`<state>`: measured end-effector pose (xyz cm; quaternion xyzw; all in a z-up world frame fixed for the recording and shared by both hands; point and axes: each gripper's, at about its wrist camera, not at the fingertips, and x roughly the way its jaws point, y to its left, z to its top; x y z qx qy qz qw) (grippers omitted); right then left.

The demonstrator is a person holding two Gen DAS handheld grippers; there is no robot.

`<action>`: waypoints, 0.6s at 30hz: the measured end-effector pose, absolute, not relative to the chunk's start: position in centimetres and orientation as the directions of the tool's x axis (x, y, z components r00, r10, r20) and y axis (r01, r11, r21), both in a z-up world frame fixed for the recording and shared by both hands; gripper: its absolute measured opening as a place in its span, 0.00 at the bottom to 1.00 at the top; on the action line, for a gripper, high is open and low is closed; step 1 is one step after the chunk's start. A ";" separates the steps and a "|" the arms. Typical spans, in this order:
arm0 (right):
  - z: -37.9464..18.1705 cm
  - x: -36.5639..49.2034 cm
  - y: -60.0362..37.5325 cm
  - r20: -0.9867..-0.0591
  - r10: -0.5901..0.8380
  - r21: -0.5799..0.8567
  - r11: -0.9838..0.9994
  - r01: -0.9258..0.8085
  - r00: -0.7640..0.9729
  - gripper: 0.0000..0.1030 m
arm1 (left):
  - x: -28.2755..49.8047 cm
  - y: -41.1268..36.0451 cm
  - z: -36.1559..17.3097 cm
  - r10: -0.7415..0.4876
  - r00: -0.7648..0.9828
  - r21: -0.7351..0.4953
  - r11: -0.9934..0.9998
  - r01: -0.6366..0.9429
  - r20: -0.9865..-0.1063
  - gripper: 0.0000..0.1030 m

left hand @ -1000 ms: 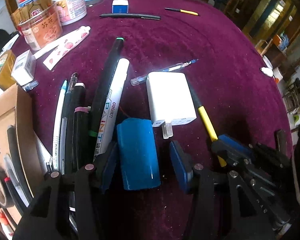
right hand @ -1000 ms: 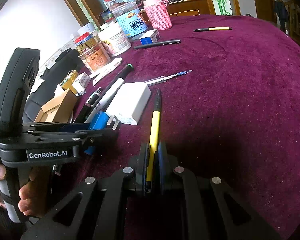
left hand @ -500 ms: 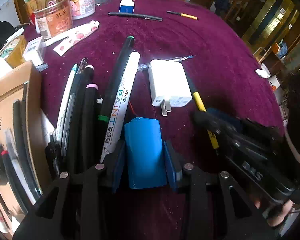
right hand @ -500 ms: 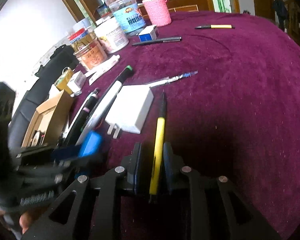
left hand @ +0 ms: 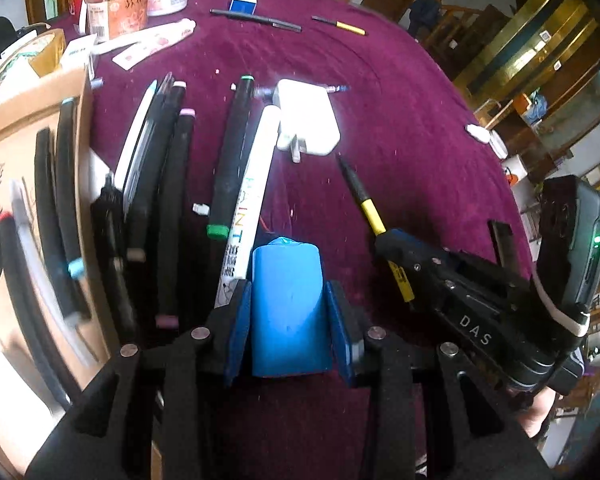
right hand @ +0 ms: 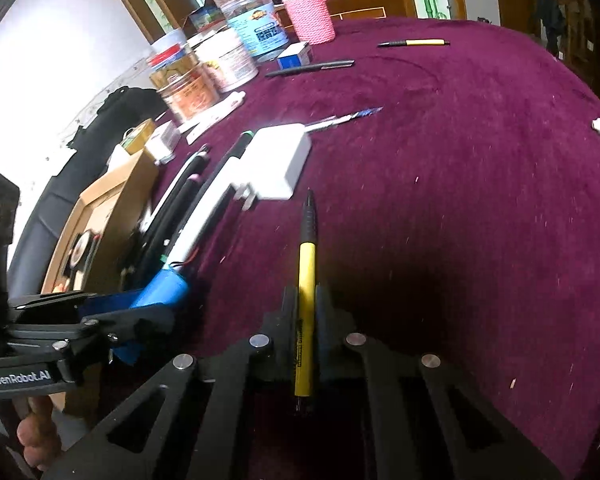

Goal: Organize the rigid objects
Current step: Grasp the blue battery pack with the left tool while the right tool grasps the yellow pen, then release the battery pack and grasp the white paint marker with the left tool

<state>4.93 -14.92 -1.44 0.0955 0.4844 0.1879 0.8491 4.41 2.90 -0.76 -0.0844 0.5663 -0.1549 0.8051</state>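
Observation:
My left gripper is shut on a blue cylinder-shaped block and holds it over the purple cloth; it shows from the side in the right wrist view. My right gripper is shut on a yellow and black pen, also seen in the left wrist view. A row of pens and markers lies to the left of the block, with a white PAINT marker nearest. A white charger plug lies ahead.
A cardboard box with tape rolls stands at the left. Jars and tubs, a pink knitted cup, a small blue box, a black pen and a second yellow pen sit at the far side.
My left gripper closed on the blue block and drew it back from the charger. My right gripper pulled the yellow pen back and away from the charger.

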 end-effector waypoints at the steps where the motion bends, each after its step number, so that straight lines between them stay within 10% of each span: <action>1: -1.4 4.7 -14.8 -0.787 0.410 0.343 0.912 -0.225 0.461 0.07 | 4.2 2.8 -0.8 -0.347 0.309 -0.313 0.937 0.154 -0.886 0.33; 18: -1.7 4.3 -14.8 -0.772 0.426 0.363 0.905 -0.224 0.471 0.07 | 4.5 3.6 0.4 -0.387 0.321 -0.357 0.922 0.151 -0.864 0.40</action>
